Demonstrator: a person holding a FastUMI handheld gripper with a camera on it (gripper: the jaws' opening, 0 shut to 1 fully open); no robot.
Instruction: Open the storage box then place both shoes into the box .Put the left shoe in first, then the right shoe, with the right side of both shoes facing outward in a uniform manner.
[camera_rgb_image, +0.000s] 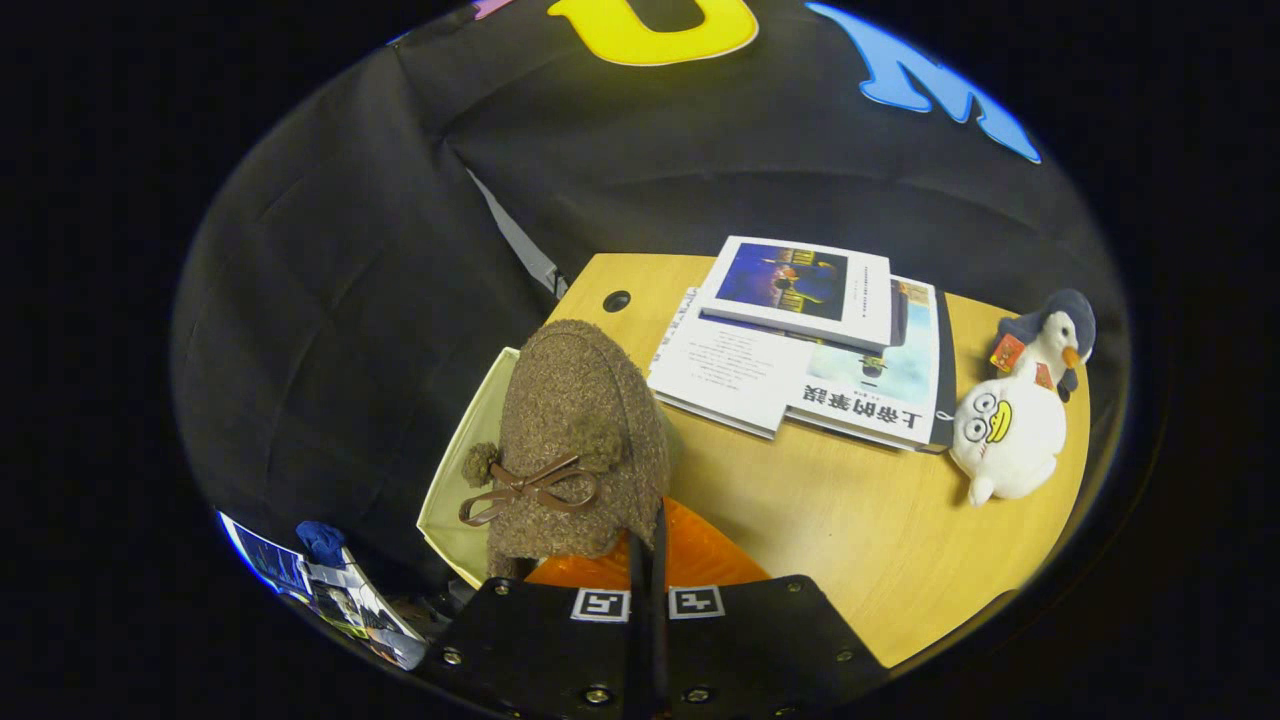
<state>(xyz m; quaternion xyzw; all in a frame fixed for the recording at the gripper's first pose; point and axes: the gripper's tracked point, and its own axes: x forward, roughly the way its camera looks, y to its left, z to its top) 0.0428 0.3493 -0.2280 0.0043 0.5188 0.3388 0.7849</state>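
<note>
A brown fuzzy shoe (575, 430) with a brown bow and pompoms hangs toe-forward just ahead of my gripper (648, 545). Its orange lining (705, 560) shows at the heel opening. The two fingers stand close together and pinch the shoe's heel rim between them. Under and left of the shoe lies the pale cream storage box (455, 490), at the left end of the wooden table (850, 530). The shoe covers most of the box, so its inside is hidden.
A stack of books (800, 345) lies beyond the shoe to the right. A white plush duck (1010, 425) and a small penguin plush (1055, 335) sit at the table's right end. A cable hole (617, 300) is beyond the shoe. Papers (335, 590) lie below the table's left edge.
</note>
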